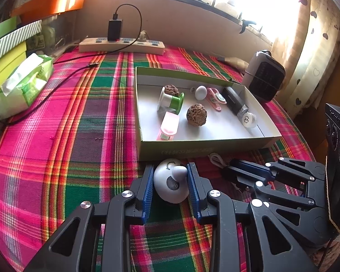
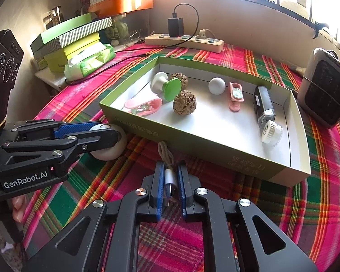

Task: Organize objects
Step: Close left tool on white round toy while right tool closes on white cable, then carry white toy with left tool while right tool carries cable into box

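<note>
My left gripper (image 1: 170,181) is shut on a white round device (image 1: 168,182) that rests on the plaid cloth just in front of the green box (image 1: 192,151); it also shows in the right wrist view (image 2: 108,145). My right gripper (image 2: 171,181) is shut on a silver USB plug with a coiled white cable (image 2: 167,158), just before the box's near wall (image 2: 215,156). The box holds two brown walnuts (image 2: 184,105), a green-and-white spool (image 2: 167,86), a white ball (image 2: 216,86), two pink clips (image 2: 235,96), a black block (image 2: 264,106) and a white cap (image 2: 272,132).
A power strip (image 2: 183,40) with a black charger and its cable lies at the back. A tissue pack (image 2: 90,61) and stacked boxes (image 2: 68,43) stand at the left. A small heater (image 2: 324,97) stands at the right, beside the box.
</note>
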Demonstrator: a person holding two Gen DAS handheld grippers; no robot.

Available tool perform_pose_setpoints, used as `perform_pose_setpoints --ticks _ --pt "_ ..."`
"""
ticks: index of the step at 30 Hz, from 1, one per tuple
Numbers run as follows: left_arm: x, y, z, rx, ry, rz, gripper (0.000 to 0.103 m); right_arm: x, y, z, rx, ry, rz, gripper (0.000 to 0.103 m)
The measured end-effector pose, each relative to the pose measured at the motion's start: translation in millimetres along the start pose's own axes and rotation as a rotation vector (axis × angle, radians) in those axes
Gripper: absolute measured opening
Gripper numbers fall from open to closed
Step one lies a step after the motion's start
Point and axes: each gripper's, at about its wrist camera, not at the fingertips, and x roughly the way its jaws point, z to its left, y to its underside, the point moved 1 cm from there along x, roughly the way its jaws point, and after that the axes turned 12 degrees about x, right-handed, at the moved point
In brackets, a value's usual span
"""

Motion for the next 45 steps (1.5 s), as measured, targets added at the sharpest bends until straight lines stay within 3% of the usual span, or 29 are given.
perform_pose_setpoints --ticks 45 --pt "-18.1 -18.3 -27.0 0.066 0.006 -0.055 0.027 -42.6 -3.3 -21.7 0.092 -0.039 -0.090 0.012"
